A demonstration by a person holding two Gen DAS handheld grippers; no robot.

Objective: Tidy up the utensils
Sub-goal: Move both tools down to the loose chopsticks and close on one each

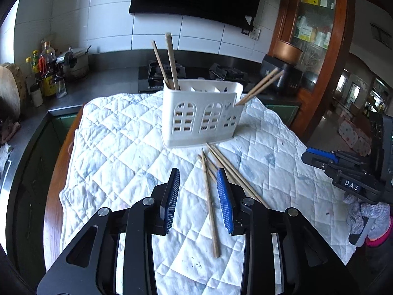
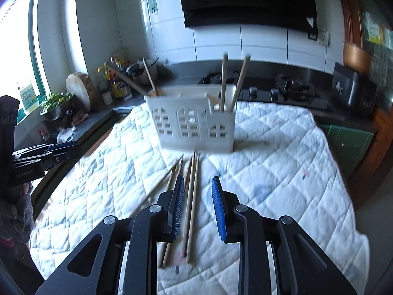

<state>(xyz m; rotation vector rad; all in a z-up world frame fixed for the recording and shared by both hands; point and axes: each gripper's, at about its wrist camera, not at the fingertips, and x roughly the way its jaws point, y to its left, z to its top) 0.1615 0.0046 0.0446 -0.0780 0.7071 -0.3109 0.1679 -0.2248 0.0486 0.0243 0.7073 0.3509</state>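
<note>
1. On the quilted cloth [image 1: 118, 147] covering the bench, loose chopsticks [image 1: 210, 196] are lying just in front of the white holder [image 1: 201, 115], which is already carrying two pairs upright.
2. Left gripper [image 1: 198, 198] is hovering with jaws partly open and empty; one chopstick is showing between them.
3. Right gripper [image 2: 198, 206] is hovering likewise, jaws narrow, gripping nothing, over two sticks.
4. Chopsticks are probably handling as light, stiff, thin and prone to rolling; gripping one near mid-length should be limiting tilt. Soft cloth is likely yielding beneath.
</note>
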